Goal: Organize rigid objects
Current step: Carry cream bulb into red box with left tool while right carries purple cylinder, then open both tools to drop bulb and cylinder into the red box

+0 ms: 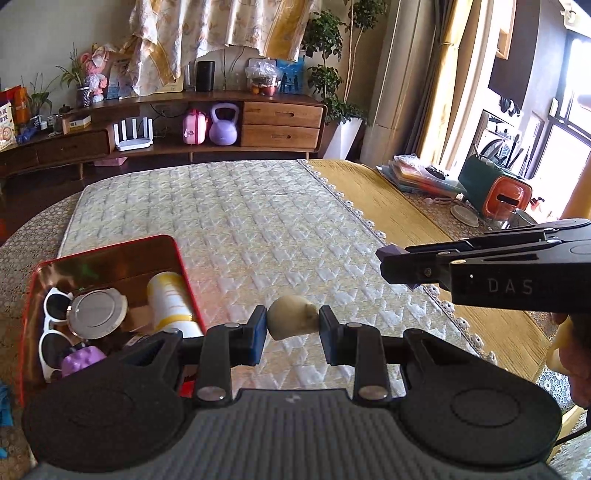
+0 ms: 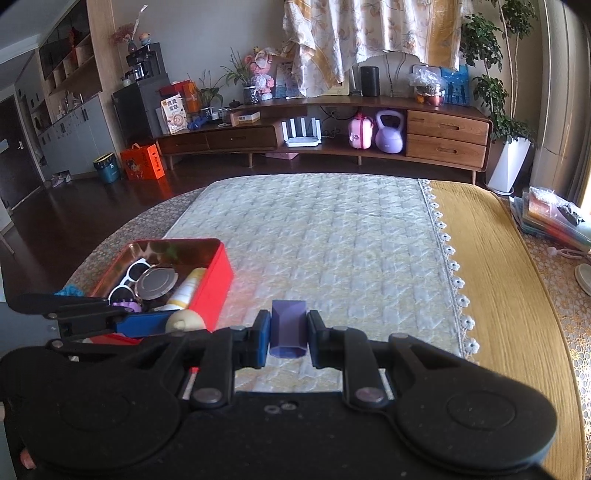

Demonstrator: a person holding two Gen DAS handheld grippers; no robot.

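Left tongs [image 1: 293,325] clamp cream figurine [image 1: 291,316]; right tongs [image 2: 288,332] clamp purple block [image 2: 288,328].

One red tin [image 1: 188,280], two drawers [image 1: 282,125], one kettlebell [image 1: 223,125].

A long wooden sideboard [image 2: 332,129] lines the pale wall under a patterned curtain [image 2: 369,29], above dark flooring [image 2: 74,218], sunlit.

I'm seeing a glossy red tin [image 2: 218,280] with a mirror-like metal inside, lying on a quilted cloth mat [image 2: 332,236]. My left gripper [image 1: 293,328] is pinching a smooth, matt cream piece [image 1: 291,319]; my right gripper [image 2: 288,334] is clamping a matt purple plastic block [image 2: 288,325].
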